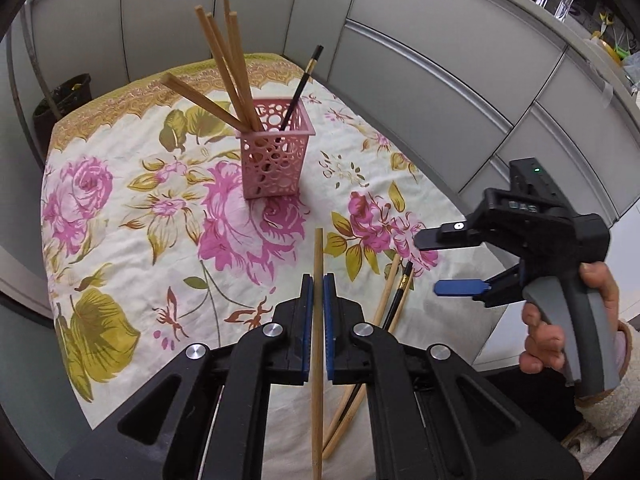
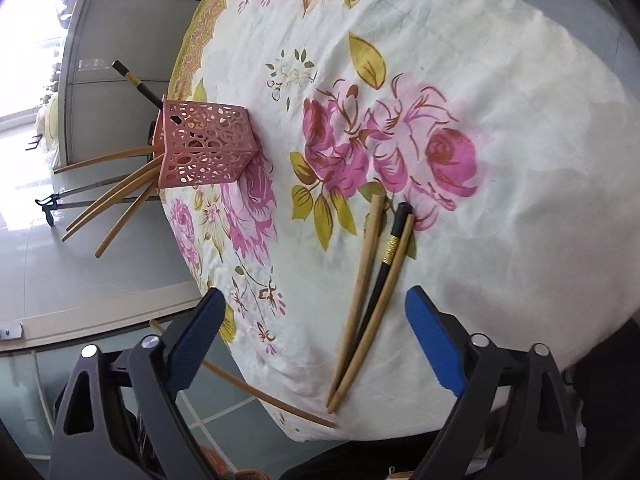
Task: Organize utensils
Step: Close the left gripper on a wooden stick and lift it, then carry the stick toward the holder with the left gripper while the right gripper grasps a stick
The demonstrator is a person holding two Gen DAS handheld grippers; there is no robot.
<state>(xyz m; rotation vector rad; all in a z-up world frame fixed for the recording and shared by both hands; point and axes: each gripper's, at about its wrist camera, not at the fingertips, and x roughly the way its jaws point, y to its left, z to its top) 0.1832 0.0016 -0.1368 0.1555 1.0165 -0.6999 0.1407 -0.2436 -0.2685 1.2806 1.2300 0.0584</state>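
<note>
Only my left view shows the hand (image 1: 560, 320) on the right gripper (image 1: 448, 264), fingers apart and empty; my left gripper (image 1: 318, 280) fingers clamp a chopstick (image 1: 318, 248)

A pink perforated plastic basket (image 1: 276, 148) stands on the far part of the flower-printed tablecloth (image 1: 120, 216), with four wooden chopsticks (image 1: 224, 60) and one black chopstick (image 1: 302, 84) standing in it. Nearer and to the right, three loose chopsticks (image 2: 374, 296) lie together on the cloth.
</note>
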